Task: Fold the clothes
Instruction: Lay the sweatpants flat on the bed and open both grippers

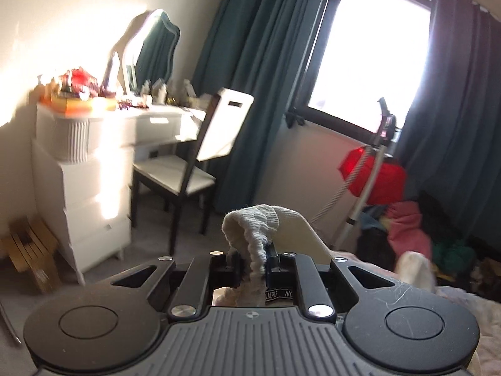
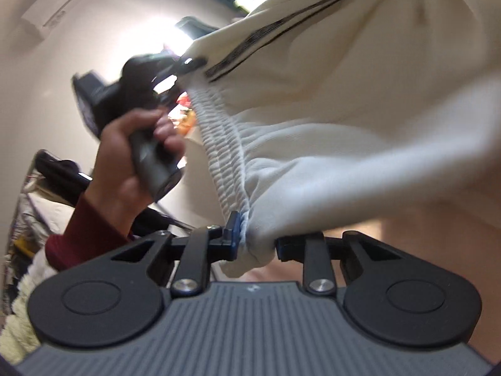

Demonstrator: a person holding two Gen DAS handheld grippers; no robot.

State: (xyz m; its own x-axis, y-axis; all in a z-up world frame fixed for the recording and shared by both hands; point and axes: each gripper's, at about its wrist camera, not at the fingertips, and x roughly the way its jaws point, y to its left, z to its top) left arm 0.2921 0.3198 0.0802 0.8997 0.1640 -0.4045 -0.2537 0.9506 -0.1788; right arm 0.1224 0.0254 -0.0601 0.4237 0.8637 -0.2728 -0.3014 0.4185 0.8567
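**Cream garment held aloft by its waistband, folding not yet begun**

The cream garment (image 2: 360, 100), with ribbed elastic waistband (image 2: 225, 156) and dark side stripes, hangs in the air, stretched between my two tools; no fold is visible, so I judge the whole task remains. My right hand-held gripper (image 2: 255, 244) is clamped on one end of the waistband. My left hand-held gripper (image 1: 253, 264) is closed on the other end, which bunches above its fingers. The bed (image 1: 469, 307) lies below, beside a clothes pile (image 1: 404, 222).
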